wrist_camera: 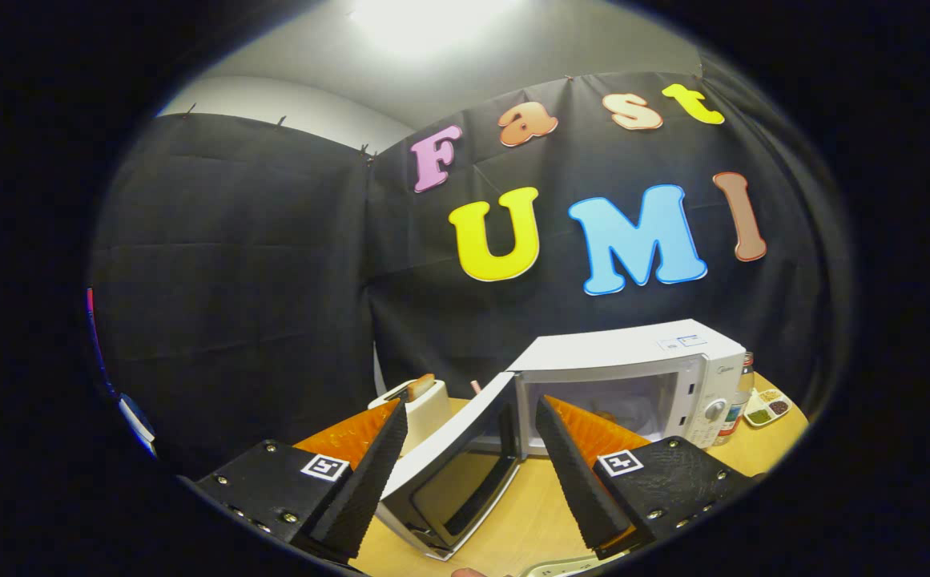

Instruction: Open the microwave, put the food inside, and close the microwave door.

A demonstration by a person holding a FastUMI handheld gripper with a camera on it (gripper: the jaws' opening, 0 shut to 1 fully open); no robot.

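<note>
A white microwave stands on the wooden table, just beyond my fingers and to their right. Its door is swung wide open toward me, and the door's free edge lies between my two fingers without touching them. My gripper is open and holds nothing. The lit cavity is partly hidden by the right finger, so I cannot tell what lies in it. Behind the left fingertip is a white toaster with a slice of bread sticking up from its slot.
To the right of the microwave stand a bottle and a small divided dish of condiments near the table's edge. A pale flat object lies on the table right under the gripper. Black cloth walls close off the back and left.
</note>
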